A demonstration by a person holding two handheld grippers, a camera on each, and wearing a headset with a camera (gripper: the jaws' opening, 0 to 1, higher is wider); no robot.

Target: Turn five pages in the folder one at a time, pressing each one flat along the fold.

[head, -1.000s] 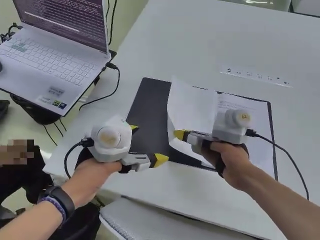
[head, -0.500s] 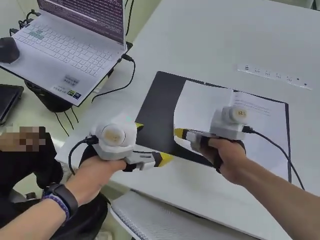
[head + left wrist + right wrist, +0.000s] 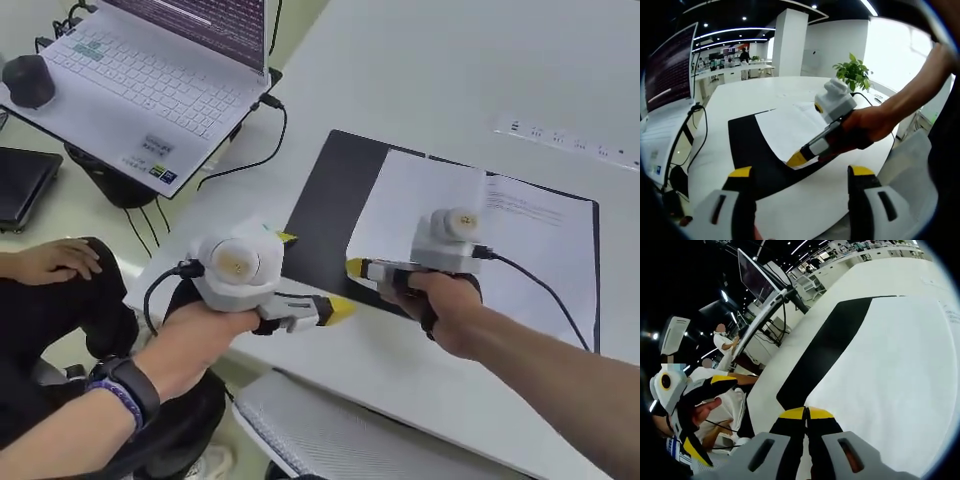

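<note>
White surface (image 3: 420, 90) fills the head view, where beside a laptop (image 3: 170, 80) the black folder (image 3: 325, 210) lies open and our right claw (image 3: 356, 268) pinches the lower corner of a page (image 3: 420, 205) that curls up off the folder. From the left gripper view, our left claw (image 3: 800, 172) hangs wide open and empty near the surface's edge, facing that lifted page. Along the right gripper view the jaws meet tip to tip on the page's edge, so we judge the turn best done by sweeping the corner gently across the fold, then running the free claw down it.
</note>
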